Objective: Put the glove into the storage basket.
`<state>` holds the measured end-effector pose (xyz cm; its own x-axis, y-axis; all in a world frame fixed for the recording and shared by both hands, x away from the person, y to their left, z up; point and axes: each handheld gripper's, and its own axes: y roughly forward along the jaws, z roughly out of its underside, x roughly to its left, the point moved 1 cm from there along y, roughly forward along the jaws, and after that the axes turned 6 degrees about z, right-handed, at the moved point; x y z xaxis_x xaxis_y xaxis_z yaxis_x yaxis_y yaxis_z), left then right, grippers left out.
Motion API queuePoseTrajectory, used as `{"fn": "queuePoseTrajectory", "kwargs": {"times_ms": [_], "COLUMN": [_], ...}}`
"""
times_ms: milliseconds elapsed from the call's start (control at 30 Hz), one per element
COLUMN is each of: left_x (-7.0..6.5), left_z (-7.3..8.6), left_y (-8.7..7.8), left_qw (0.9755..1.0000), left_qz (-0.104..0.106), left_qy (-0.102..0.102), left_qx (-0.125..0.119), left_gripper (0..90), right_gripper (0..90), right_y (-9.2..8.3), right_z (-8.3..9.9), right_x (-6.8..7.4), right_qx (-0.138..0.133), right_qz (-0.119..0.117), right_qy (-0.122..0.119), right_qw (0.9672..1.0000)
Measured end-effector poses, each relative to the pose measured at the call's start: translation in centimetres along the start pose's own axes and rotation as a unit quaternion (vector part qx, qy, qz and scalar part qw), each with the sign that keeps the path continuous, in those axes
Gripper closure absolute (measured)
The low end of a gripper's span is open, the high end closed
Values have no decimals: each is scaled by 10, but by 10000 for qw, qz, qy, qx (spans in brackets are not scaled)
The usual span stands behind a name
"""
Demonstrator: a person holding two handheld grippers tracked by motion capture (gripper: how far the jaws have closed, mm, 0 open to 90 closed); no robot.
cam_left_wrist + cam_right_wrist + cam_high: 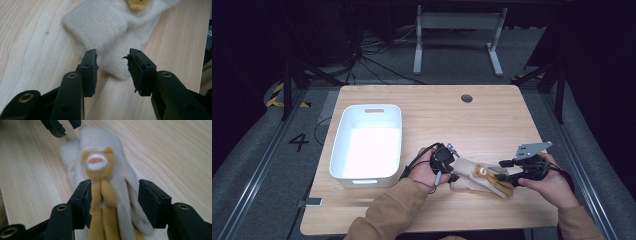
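A: Where is the plush toy (479,177)?

B: It lies on the wooden table (492,120), at the near edge and right of the middle, between the two hands. It is cream fleece with a tan animal face and tan limbs, lying flat with its cream end to the left.

A: And the left gripper (112,66)?

B: Its jaws stand apart around the cream tip of the toy, with a gap on each side; the pads do not press the fleece.

A: The right gripper (113,200)?

B: Wide apart, straddling the tan limbs. The left pad sits just against the fleece, the right one clear of it, so there is no grip.

A: Anything else nearby?

B: A white plastic bin (343,150) sits to the left of the hands.
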<state>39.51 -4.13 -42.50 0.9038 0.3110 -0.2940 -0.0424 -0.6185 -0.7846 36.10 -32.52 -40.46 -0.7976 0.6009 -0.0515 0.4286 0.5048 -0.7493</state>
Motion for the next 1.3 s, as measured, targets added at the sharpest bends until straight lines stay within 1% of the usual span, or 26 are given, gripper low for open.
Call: {"fn": "queuePoseTrajectory", "kwargs": {"times_ms": [100, 167, 200, 233, 333, 367, 400, 433, 467, 500, 667, 733, 767, 800, 833, 867, 900, 933, 1000, 1033, 1067, 1100, 1133, 1167, 1200, 1300], "left_x": [2, 3, 3, 5, 6, 6, 6, 6, 6, 6, 6, 6, 7, 7, 8, 8, 11, 11, 16, 17, 17, 19, 19, 19, 18, 16], "left_z": [-1, -1, -1, 0, 1, 1, 1, 1, 1, 2, 2, 2, 2, 2, 2, 2, 3, 3, 5, 5, 5, 6, 6, 5, 4, 2], "left_y": [2, 3, 3, 3, 2, 2, 2, 2, 2, 2, 4, 5, 5, 6, 7, 7, 10, 10, 11, 12, 12, 13, 13, 14, 14, 18], "left_qw": [10000, 10000, 10000, 10000, 10000, 10000, 10000, 10000, 10000, 10000, 10000, 10000, 10000, 9999, 9999, 9999, 9998, 9998, 9994, 9991, 9991, 9991, 9991, 9991, 9993, 9995], "left_qz": [24, 13, 13, 20, 31, 36, 36, 41, 44, 46, 36, 57, 53, 69, 104, 104, 134, 134, 198, 169, 169, 18, 18, 135, 131, 61], "left_qy": [14, 2, 2, -15, -54, -62, -62, -63, -65, -68, -48, -41, -25, -66, -77, -77, -111, -111, -228, -341, -341, -384, -384, -348, -278, -193], "left_qx": [28, 59, 59, 24, -35, -42, -42, -38, -26, -19, -16, -29, -27, -51, -53, -53, -72, -72, -191, -202, -202, -170, -170, -214, -223, -222], "left_gripper": [597, 597, 598, 598, 598, 598, 598, 597, 597, 596, 596, 597, 598, 597, 598, 597, 598, 597, 596, 593, 583, 577, 577, 583, 603, 627], "right_gripper": [451, 455, 455, 455, 456, 455, 455, 456, 458, 460, 467, 535, 584, 632, 682, 682, 742, 742, 773, 774, 773, 773, 773, 775, 778, 785], "right_y": [-7, -7, -7, -5, 0, 2, 2, 6, 7, 8, 11, 11, 11, 11, 11, 11, 12, 12, 11, 11, 11, 12, 12, 12, 13, 12], "right_z": [10, 13, 13, 16, 21, 22, 22, 24, 25, 26, 29, 31, 31, 31, 31, 31, 32, 32, 31, 30, 30, 30, 30, 30, 30, 29], "right_x": [-3, -4, -4, -5, -4, -3, -3, -2, -2, -2, -4, -5, -5, -5, -5, -5, -4, -4, -5, -4, -4, -4, -4, -4, -4, -3], "right_qx": [238, 354, 354, 490, 738, 804, 804, 927, 963, 985, 1102, 1152, 1183, 1224, 1255, 1255, 1268, 1268, 1266, 1289, 1299, 1286, 1286, 1277, 1274, 1284], "right_qz": [74, 94, 94, 105, 40, -27, -27, -95, -85, -95, -78, -19, 6, 26, 16, 16, -20, -20, 50, 46, 39, 43, 43, 54, 59, 34], "right_qy": [34, 24, 24, 4, -71, -86, -86, -144, -150, -182, -166, -190, -204, -232, -223, -223, -190, -190, -245, -234, -261, -285, -285, -283, -276, -240], "right_qw": [9997, 9993, 9993, 9987, 9972, 9967, 9967, 9955, 9952, 9949, 9937, 9932, 9928, 9922, 9918, 9918, 9917, 9917, 9916, 9914, 9912, 9913, 9913, 9914, 9914, 9914]}}
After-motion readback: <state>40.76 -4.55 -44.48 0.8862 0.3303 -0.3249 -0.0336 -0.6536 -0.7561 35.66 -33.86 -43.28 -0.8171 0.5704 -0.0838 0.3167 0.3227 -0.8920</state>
